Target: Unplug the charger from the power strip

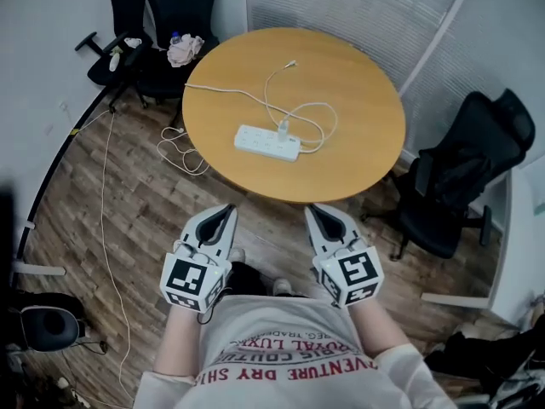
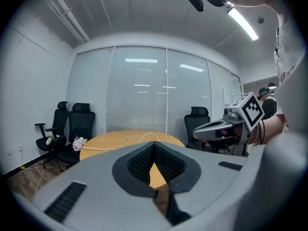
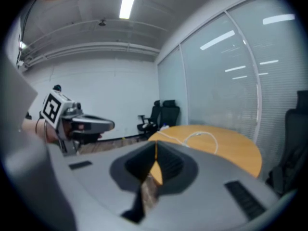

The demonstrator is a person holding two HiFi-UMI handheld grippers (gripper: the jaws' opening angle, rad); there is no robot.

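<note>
A white power strip (image 1: 266, 142) lies on the round wooden table (image 1: 358, 100). A white charger (image 1: 283, 129) is plugged into it, and its white cable (image 1: 315, 109) loops across the tabletop. My left gripper (image 1: 228, 210) and right gripper (image 1: 313, 210) hover side by side over the floor, short of the table's near edge. Both point at the table and both are shut with nothing in them. In the left gripper view the left gripper (image 2: 154, 146) has its jaws pressed together in front of the table (image 2: 110, 141). The right gripper view shows the right gripper (image 3: 155, 146) the same way.
Black office chairs stand at the back left (image 1: 170, 15) and the right (image 1: 460, 177) of the table. A white cloth (image 1: 185, 49) lies on a back chair. A white cord (image 1: 179, 152) trails over the wooden floor at the left. Frosted glass walls stand behind.
</note>
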